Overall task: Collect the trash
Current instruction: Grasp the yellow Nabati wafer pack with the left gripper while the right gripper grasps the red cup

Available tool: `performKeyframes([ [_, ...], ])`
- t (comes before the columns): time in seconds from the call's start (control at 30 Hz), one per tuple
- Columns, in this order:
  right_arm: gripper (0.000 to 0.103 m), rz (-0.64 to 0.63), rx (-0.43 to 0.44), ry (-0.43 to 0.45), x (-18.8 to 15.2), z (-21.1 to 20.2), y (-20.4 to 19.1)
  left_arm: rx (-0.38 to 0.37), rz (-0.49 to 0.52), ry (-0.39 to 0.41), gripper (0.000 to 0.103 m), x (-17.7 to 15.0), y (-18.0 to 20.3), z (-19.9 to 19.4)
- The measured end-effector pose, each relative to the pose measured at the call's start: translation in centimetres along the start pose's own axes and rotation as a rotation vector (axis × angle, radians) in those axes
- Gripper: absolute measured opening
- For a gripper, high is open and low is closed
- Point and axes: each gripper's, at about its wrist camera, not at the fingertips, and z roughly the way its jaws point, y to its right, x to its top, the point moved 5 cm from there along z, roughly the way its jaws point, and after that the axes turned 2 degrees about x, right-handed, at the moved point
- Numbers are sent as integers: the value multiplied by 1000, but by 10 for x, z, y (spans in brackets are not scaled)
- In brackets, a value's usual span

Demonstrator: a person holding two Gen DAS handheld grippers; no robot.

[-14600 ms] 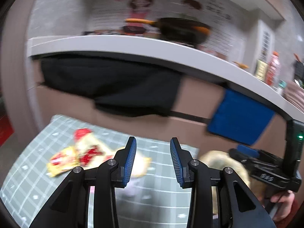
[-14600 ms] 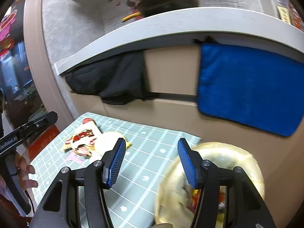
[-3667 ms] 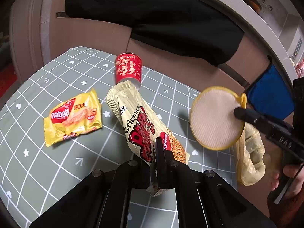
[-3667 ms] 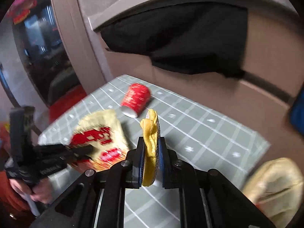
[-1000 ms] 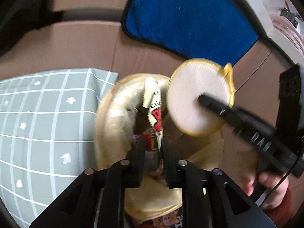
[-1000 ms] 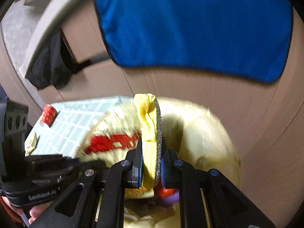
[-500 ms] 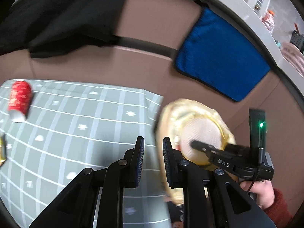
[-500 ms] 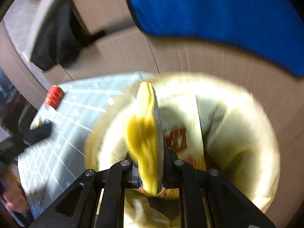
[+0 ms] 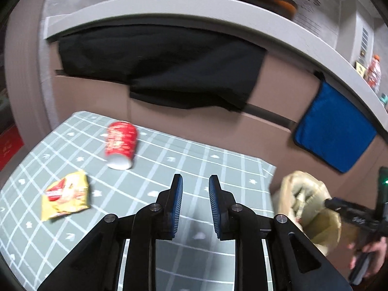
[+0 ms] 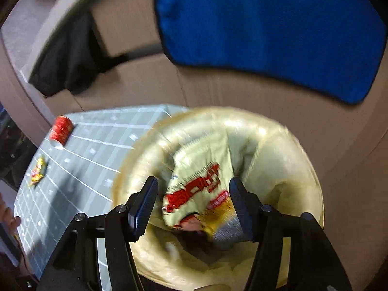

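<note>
Surface, green grid mat: ahead of left gripper.

Trash bag: open mouth directly under right gripper. Snack bag inside, between right fingers but untouched. Jaws opening, wide, nothing pinched.

Red cup: on side, ahead-left of left fingers. Yellow wrapper: flat, further left, nearer.

Left jaws opening, narrow gap, empty.

Step, judged: drop finished, fetching next piece. Next: widen left fingers, descend on cup or wrapper.

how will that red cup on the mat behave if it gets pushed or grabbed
The red cup lies on its side on the mat, so a push would probably roll it in a curve. It looks like thin paper, likely light and easily crushed.
</note>
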Motion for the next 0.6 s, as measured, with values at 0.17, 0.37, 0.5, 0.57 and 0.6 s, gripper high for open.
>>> performKeyframes([
  [0.17, 60, -90, 97, 63, 18, -18, -57, 67, -67, 36, 24, 3, -55, -22],
  [0.37, 60, -190, 199, 131, 38, -17, -140, 160, -161, 62, 27, 4, -135, -40],
  [0.5, 60, -239, 250, 102, 41, 2, -183, 171, -242, 29, 31, 0, -189, -32],
  [0.57, 60, -272, 263, 79, 39, 16, -203, 162, -288, 7, 33, -3, -213, -20],
  [0.6, 60, -282, 269, 69, 38, 20, -210, 156, -302, -6, 33, -4, -222, -13],
])
